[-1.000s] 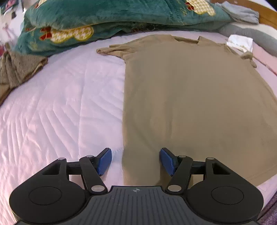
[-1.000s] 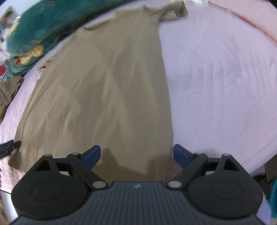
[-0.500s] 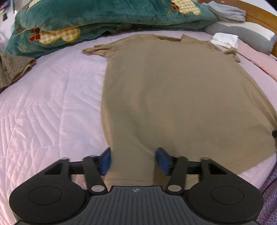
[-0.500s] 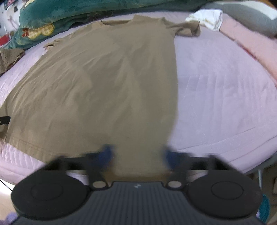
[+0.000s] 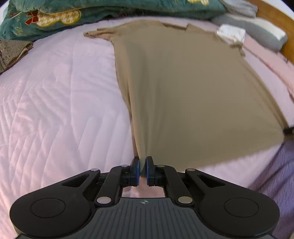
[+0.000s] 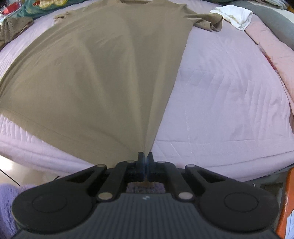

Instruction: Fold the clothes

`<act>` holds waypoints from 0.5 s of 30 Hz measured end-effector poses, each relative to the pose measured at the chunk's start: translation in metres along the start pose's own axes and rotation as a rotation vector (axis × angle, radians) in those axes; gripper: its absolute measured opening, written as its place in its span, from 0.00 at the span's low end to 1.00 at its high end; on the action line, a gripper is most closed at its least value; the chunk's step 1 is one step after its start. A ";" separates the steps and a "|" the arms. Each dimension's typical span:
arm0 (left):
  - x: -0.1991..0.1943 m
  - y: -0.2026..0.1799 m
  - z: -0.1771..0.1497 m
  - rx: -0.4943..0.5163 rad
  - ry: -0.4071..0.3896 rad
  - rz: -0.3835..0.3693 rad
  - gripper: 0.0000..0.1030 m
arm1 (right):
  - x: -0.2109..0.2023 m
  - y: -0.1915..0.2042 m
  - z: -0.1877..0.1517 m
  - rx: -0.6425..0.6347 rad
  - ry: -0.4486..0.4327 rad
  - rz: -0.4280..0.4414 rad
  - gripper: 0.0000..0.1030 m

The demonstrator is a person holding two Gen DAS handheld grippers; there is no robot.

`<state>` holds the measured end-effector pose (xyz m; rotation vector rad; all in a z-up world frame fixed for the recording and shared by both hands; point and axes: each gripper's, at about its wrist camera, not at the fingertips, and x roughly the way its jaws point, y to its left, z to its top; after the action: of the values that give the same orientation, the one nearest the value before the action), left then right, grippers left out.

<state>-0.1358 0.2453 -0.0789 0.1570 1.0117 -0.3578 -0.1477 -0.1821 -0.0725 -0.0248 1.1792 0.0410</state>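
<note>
Nearest to each camera, the jaws are pressed together on cloth. The left gripper [image 5: 142, 170] pinches the left bottom corner of the khaki short-sleeved T-shirt [image 5: 193, 88], and the right gripper [image 6: 145, 165] pinches the right bottom corner, so the fabric rises in tight folds to both. Beyond the hem, the shirt lies spread flat on the pale pink quilted bedcover [image 5: 55, 103], collar away from the cameras. Near its right sleeve rests a crumpled white cloth [image 6: 236, 15]. Farther back lie a teal printed blanket [image 5: 77, 12] and a grey item, perhaps a pillow [image 5: 257, 31].
</note>
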 end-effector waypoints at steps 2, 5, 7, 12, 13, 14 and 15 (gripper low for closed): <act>-0.003 0.003 -0.003 0.008 0.011 0.021 0.06 | -0.001 0.003 0.003 -0.013 0.011 -0.004 0.03; -0.027 0.008 0.003 -0.012 -0.064 0.058 0.08 | -0.012 0.002 0.011 0.006 -0.009 0.004 0.06; -0.041 0.003 0.017 -0.012 -0.157 0.074 0.09 | -0.026 0.003 0.018 0.018 -0.077 -0.008 0.16; -0.029 -0.033 0.055 0.017 -0.257 0.012 0.22 | -0.023 0.020 0.041 0.030 -0.195 0.030 0.72; -0.018 -0.042 0.059 0.033 -0.249 0.006 0.25 | -0.017 0.024 0.042 0.028 -0.193 0.054 0.72; -0.007 -0.048 0.060 0.048 -0.232 0.019 0.30 | -0.009 0.028 0.040 0.026 -0.181 0.065 0.72; 0.004 -0.053 0.059 0.062 -0.213 0.033 0.31 | -0.001 0.027 0.036 0.017 -0.160 0.058 0.72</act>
<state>-0.1060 0.1775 -0.0489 0.1875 0.7872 -0.3681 -0.1157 -0.1534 -0.0580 0.0276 1.0200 0.0831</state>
